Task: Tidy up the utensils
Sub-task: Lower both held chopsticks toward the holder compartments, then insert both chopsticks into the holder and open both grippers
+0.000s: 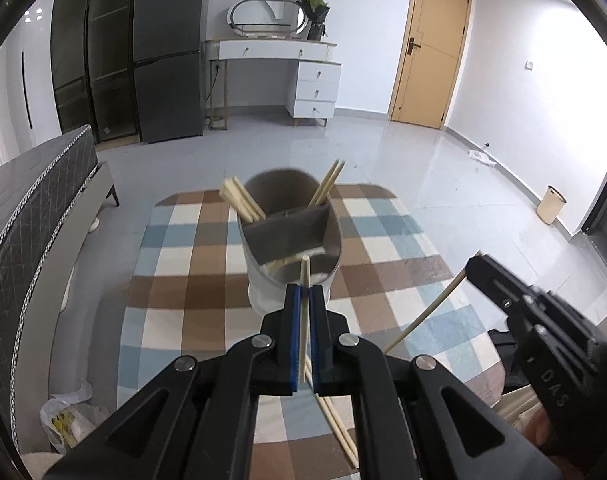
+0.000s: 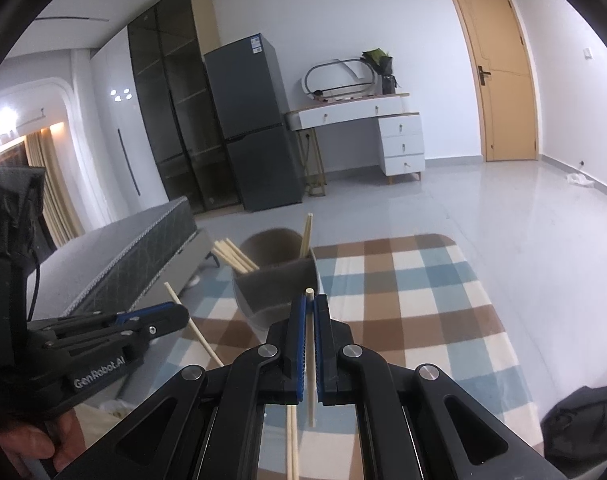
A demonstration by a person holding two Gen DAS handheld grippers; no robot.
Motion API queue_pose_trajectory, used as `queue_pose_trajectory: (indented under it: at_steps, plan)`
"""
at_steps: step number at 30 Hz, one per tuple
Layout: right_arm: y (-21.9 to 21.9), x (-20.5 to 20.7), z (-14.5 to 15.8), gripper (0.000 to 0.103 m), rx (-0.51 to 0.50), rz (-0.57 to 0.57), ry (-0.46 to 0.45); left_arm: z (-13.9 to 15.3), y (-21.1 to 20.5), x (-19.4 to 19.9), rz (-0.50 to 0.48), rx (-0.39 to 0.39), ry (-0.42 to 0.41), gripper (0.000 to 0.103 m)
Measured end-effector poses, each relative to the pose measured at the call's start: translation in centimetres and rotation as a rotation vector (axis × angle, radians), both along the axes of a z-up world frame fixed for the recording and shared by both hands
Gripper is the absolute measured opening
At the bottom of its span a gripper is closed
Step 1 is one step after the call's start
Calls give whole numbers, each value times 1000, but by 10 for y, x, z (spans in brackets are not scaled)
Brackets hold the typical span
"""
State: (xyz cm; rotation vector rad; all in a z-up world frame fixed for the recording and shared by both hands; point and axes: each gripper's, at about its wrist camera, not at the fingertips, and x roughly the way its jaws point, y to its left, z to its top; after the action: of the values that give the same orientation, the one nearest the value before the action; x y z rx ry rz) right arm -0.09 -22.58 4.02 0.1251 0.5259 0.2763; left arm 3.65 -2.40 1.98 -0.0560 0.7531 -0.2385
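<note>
Utensil holder (image 1: pixel 291 248) on checkered cloth (image 1: pixel 387 248)

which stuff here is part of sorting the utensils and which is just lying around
Part of the job:
- chopstick in left tongs
- chopstick in right tongs
- holder
- loose chopsticks

Just lying around:
- plastic bag
- bin
- checked cloth

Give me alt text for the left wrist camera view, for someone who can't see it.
The left gripper is shut on a single wooden chopstick above a grey divided utensil holder that already holds chopsticks, standing on a checked tablecloth. At right, the right gripper pinches another chopstick.
</note>
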Motion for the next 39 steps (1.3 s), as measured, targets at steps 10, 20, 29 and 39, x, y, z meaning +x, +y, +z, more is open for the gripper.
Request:
queue_pose_trajectory:
  at_steps: [10,20,29,39]
  plan:
    - [11,22,43,3,13,37,-56,47,6,15,-5,-60,-26,0]
    - [27,75,96,3,30,70,-116,94,14,51,8,-62,-110,0]
    - [44,130,112,3,47,94,-138,103,13,97,15,-41,-148,0]
    - [47,157,64,3,42,144,-79,43,19,122,39,-30,-65,0]
